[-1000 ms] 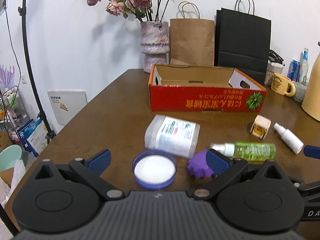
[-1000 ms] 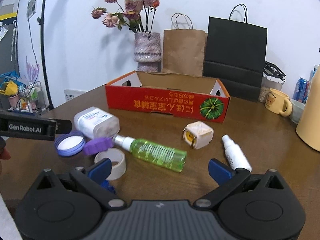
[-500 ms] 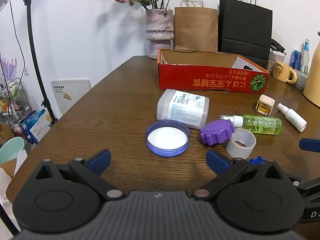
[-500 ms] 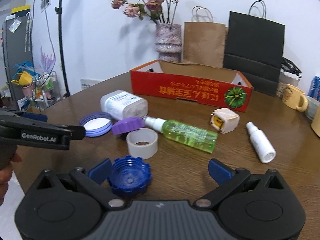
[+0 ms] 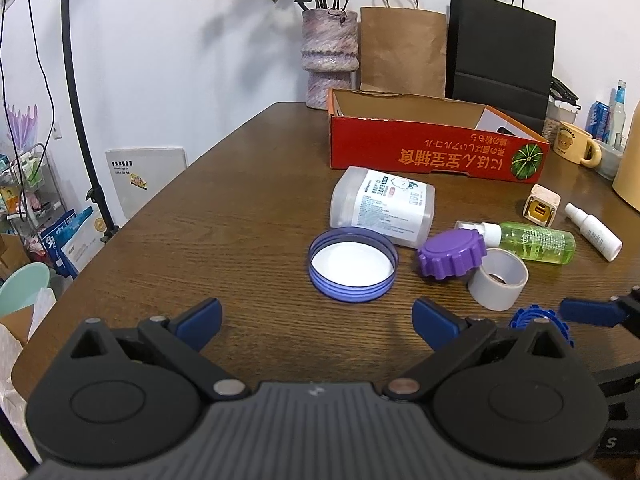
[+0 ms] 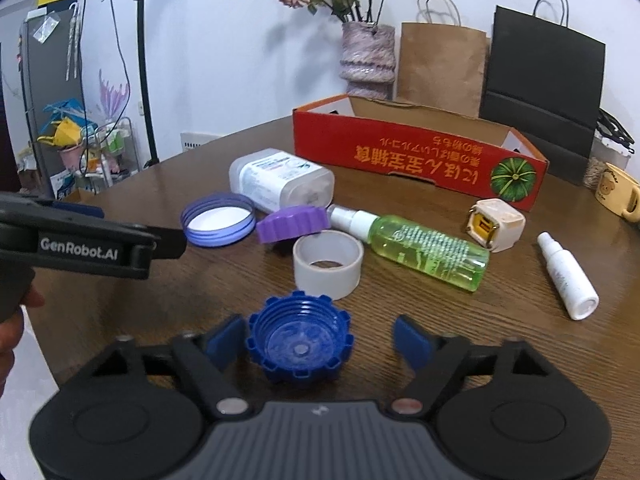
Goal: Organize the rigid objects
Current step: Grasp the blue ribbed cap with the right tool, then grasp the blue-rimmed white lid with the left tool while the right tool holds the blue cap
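On the brown table (image 5: 224,216) lie a white jar (image 5: 382,207) on its side, its blue-rimmed lid (image 5: 353,264), a purple cap (image 5: 452,253), a tape roll (image 5: 498,278), a green spray bottle (image 5: 532,240), a white spray bottle (image 5: 594,231), a cream cube (image 5: 542,205) and a dark blue cap (image 6: 298,340). My left gripper (image 5: 318,322) is open and empty, short of the lid. My right gripper (image 6: 320,338) is open, its jaws on either side of the dark blue cap, the left pad nearly touching it. An open red cardboard box (image 5: 432,148) stands behind.
A vase (image 5: 330,58) with dried flowers, a brown paper bag (image 5: 402,52) and a black paper bag (image 5: 500,52) stand at the back. A yellow mug (image 5: 574,143) and bottles stand at the far right. The table's left edge drops to floor clutter.
Both grippers have pulled back toward the near table edge and lifted. The tape roll and dark blue cap have come into view; the blue cap now sits between the right gripper's jaws.
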A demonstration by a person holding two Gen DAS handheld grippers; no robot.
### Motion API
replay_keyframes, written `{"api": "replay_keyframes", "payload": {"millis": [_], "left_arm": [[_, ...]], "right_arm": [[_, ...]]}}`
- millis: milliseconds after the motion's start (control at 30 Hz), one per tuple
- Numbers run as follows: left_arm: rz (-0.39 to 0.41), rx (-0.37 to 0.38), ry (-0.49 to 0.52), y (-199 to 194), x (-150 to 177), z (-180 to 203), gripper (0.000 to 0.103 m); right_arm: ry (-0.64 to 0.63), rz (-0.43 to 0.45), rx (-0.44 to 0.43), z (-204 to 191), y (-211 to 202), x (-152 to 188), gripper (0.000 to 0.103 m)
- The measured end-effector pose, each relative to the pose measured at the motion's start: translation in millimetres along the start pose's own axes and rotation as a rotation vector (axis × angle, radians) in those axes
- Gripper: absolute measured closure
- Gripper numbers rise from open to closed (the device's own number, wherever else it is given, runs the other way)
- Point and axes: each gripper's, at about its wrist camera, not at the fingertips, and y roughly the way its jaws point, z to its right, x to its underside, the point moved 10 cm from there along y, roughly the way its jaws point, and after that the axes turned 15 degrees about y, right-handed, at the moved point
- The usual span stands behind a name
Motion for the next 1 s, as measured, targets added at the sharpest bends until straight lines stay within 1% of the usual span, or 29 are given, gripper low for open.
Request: {"api": "replay_keyframes", "payload": {"millis": [33, 67, 100, 133, 267, 533, 1000], "left_arm": [[0.000, 0.001, -0.001, 0.2, 0.4, -0.2, 0.000], [-0.001, 0.001, -0.002, 0.7, 0.6, -0.4, 0.000], [-0.001, 0.002, -0.002, 1.2, 0.8, -0.7, 0.000], [-0.002, 0.002, -0.003, 1.6, 0.9, -0.9, 0.000], [-0.003, 0.002, -0.004, 2.3, 1.5, -1.4, 0.000], [-0.024, 0.000, -0.002, 13.6, 2.2, -0.2, 0.000], [-0.032, -0.016, -0.014, 39.6, -12.5, -0.6, 0.000]], "right_arm": [[-0.003, -0.006, -0.003, -0.8, 1.0, 0.8, 0.039], [-0.002, -0.006, -0.011, -1.9, 1.1, 1.0, 0.040], [-0.004, -0.008, -0.019, -3.0, 0.8, 0.7, 0.049], [-0.007, -0.007, -0.024, -4.3, 0.4, 0.4, 0.050], [-0.008, 0.002, -0.025, -4.4, -0.7, -1.6, 0.050], [0.009, 0.049, -0.012, 4.1, -6.4, -14.0, 0.050], [0.052, 0.135, 0.057, 38.0, -8.3, -50.0, 0.050]]}}
